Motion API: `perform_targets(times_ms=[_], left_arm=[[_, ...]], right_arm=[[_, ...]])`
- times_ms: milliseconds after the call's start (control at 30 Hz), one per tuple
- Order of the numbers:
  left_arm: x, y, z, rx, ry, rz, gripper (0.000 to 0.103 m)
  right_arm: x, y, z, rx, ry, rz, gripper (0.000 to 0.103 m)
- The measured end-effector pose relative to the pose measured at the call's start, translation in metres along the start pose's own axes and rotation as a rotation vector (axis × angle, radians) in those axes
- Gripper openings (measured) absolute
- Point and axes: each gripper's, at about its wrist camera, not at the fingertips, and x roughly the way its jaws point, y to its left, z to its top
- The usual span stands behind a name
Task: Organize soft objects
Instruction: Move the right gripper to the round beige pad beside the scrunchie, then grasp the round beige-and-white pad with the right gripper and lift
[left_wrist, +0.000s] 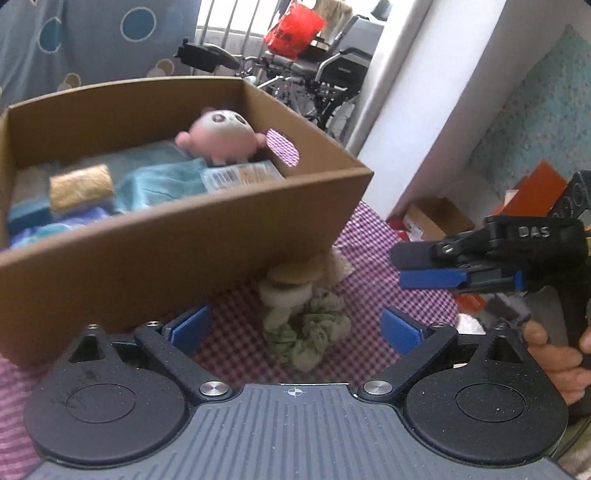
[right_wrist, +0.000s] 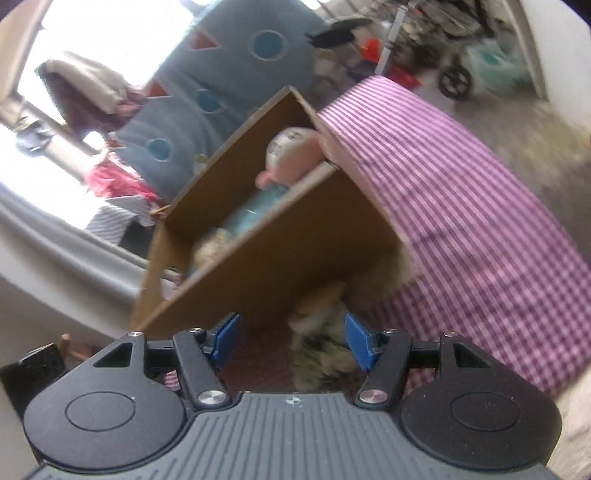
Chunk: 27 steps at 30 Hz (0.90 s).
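Observation:
An open cardboard box (left_wrist: 184, 258) stands on a pink checked cloth (left_wrist: 373, 291). Inside lie a pink plush toy (left_wrist: 221, 136), a teal cloth (left_wrist: 155, 181), a yellow roll (left_wrist: 81, 186) and a barcoded packet (left_wrist: 236, 175). Against the box's near corner sits a small pile: round beige pads (left_wrist: 291, 275) above a green scrunchie (left_wrist: 310, 332). My left gripper (left_wrist: 295, 328) is open, its blue pads wide apart on either side of the scrunchie without touching it. My right gripper (left_wrist: 397, 266) hovers open and empty to the right. In the blurred right wrist view, the right gripper (right_wrist: 291, 341) faces the scrunchie (right_wrist: 317, 354) and box (right_wrist: 295, 251).
A hand (left_wrist: 554, 354) grips the right tool's handle. Beyond the table edge stand a wheelchair (left_wrist: 325, 70), a red bag (left_wrist: 295, 31), and cartons (left_wrist: 436, 218) on the floor. A large blue spotted cushion (right_wrist: 221, 99) sits behind the box. The checked cloth (right_wrist: 461, 221) stretches away to the right.

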Motion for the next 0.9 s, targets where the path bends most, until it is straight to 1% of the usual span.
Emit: perform_targets(times_ms=[100,133,200,267,333,367,400,467,533,567,633,667,733,767,833,900], left_arm=[[0.015,-0.005,0.002,0.024,-0.011,0.001,0.094],[0.018,-0.009,0.002,0.039,-0.019,0.014,0.094],[0.023,-0.014,0.003,0.073,-0.043,0.024,0.094],[0.031,-0.018,0.003,0.097,-0.065,0.021,0.090],[0.041,-0.021,0.004,0.114,-0.060,0.033,0.080],[0.048,-0.022,0.005,0.119,-0.045,0.044,0.077],[0.052,-0.022,0.005,0.118,-0.034,0.048,0.074],[0.061,-0.019,0.005,0.103,-0.009,0.052,0.073],[0.068,-0.017,0.003,0.087,0.009,0.056,0.067],[0.072,-0.015,0.003,0.080,0.021,0.061,0.065],[0.076,-0.013,0.002,0.068,0.037,0.067,0.063],[0.078,-0.011,0.001,0.062,0.039,0.066,0.062],[0.079,-0.010,0.002,0.051,0.038,0.062,0.058],[0.079,-0.009,0.002,0.048,0.034,0.061,0.057],[0.080,-0.008,0.002,0.047,0.029,0.069,0.048],[0.079,-0.007,0.002,0.041,0.026,0.070,0.048]], right_arm=[[0.008,-0.013,-0.002,0.058,-0.005,0.031,0.064],[0.011,-0.015,0.000,0.077,-0.010,0.048,0.063],[0.015,-0.019,0.004,0.093,-0.025,0.074,0.059],[0.024,-0.023,0.011,0.109,-0.027,0.076,0.056],[0.035,-0.028,0.013,0.127,-0.019,0.075,0.052],[0.042,-0.030,0.015,0.140,-0.007,0.071,0.051],[0.046,-0.033,0.016,0.147,-0.001,0.069,0.050],[0.057,-0.037,0.017,0.158,0.014,0.064,0.048],[0.067,-0.041,0.018,0.164,0.025,0.058,0.045],[0.072,-0.042,0.018,0.164,0.033,0.056,0.044],[0.079,-0.045,0.019,0.169,0.045,0.054,0.039],[0.082,-0.046,0.019,0.168,0.053,0.056,0.038],[0.088,-0.047,0.018,0.166,0.066,0.056,0.030],[0.090,-0.047,0.017,0.165,0.067,0.055,0.028],[0.095,-0.047,0.016,0.163,0.068,0.055,0.021],[0.097,-0.048,0.014,0.167,0.063,0.056,0.019]])
